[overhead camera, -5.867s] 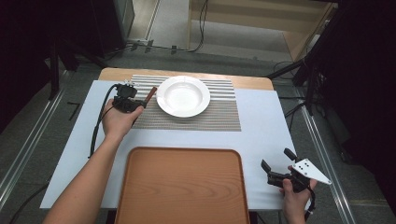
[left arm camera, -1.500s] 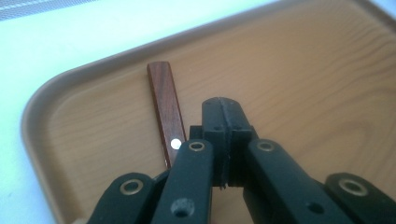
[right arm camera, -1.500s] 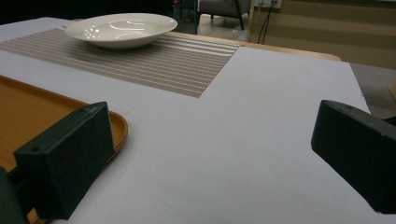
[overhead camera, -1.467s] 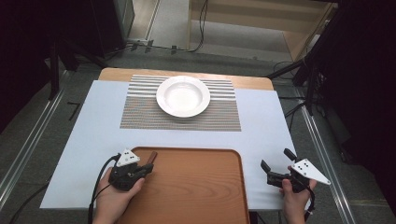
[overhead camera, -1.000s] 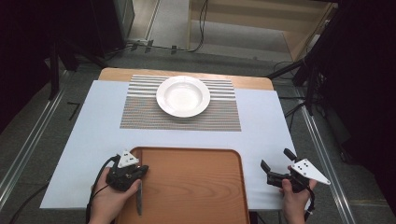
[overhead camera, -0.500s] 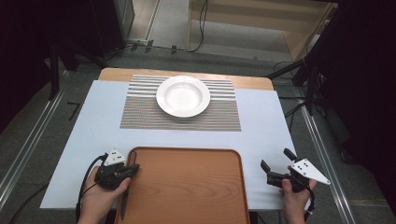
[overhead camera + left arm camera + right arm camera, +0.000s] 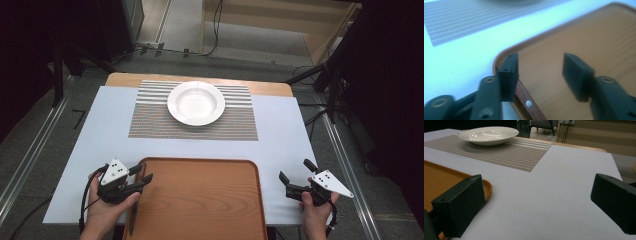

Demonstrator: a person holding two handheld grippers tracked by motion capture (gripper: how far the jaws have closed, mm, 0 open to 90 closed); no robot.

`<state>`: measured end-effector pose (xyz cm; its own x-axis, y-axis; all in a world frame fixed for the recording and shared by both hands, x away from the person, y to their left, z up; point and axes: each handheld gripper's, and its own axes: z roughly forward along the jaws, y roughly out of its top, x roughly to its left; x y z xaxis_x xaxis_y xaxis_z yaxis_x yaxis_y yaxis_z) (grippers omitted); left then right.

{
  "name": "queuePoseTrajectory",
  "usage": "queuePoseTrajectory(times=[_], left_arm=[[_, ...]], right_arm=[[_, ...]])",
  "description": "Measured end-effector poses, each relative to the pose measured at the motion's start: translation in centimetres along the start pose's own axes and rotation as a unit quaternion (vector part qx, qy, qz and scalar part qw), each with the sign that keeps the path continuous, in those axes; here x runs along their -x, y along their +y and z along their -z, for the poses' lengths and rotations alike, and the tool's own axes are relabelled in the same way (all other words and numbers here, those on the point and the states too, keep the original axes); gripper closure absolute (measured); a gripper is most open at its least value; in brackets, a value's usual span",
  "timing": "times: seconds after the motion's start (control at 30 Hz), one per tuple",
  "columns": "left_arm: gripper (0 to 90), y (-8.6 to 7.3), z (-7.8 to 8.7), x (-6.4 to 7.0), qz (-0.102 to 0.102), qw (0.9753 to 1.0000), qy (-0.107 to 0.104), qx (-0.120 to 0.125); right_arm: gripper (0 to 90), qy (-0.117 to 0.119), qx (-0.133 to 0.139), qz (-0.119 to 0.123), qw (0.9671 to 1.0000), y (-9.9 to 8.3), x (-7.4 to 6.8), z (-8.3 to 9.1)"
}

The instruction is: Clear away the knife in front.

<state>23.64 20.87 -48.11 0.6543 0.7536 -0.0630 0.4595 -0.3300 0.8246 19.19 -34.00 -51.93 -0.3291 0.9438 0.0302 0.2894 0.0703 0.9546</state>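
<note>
A knife with a brown riveted handle [image 7: 524, 100] lies along the left edge of the wooden tray [image 7: 200, 200], its dark shape [image 7: 132, 220] below my left hand. My left gripper [image 7: 142, 177] sits over the tray's near left corner. It is open, and in the left gripper view [image 7: 540, 72] its jaws stand apart just above the handle with nothing between them. My right gripper [image 7: 295, 171] rests at the table's near right, open and holding nothing [image 7: 536, 202]. A white plate [image 7: 196, 102] stands on the striped placemat [image 7: 150, 120] at the back.
The tray takes up the near middle of the white tabletop [image 7: 285, 130]. Its right rim [image 7: 487, 188] lies just left of my right gripper. The plate [image 7: 489, 135] and the placemat [image 7: 519, 152] are far ahead of it. Dark floor and cables surround the table.
My left gripper came down to the tray's near left corner with the knife, laid it along the left edge and let go. The right gripper stayed still.
</note>
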Motion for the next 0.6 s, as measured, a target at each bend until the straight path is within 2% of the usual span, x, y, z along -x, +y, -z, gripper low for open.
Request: queuePoseTrajectory(times=[0.17, 0.23, 0.37, 0.43, 0.6], left_arm=[[29.7, 0.2, 0.6, -0.5, 0.001, 0.9993, 0.007, 0.036], [18.9, 0.3, 0.7, -0.7, 0.002, 0.9991, 0.009, 0.042], [8.5, 0.3, 1.1, -0.9, 0.001, 0.9983, 0.004, 0.058], [1.6, 0.3, 1.3, -1.2, 0.001, 0.998, -0.006, 0.062], [0.0, 0.1, 1.9, -1.8, 0.003, 0.997, -0.003, 0.078]], right_arm=[[0.0, 0.0, 0.0, 0.0, 1.0, 0.0, 0.0, 0.0], [0.0, 0.0, 0.0, 0.0, 1.0, 0.0, 0.0, 0.0], [0.0, 0.0, 0.0, 0.001, 1.0, 0.0, 0.0, 0.0], [0.0, 0.0, 0.0, 0.001, 1.0, 0.0, 0.0, 0.0], [0.0, 0.0, 0.0, 0.001, 1.0, 0.0, 0.0, 0.0]])
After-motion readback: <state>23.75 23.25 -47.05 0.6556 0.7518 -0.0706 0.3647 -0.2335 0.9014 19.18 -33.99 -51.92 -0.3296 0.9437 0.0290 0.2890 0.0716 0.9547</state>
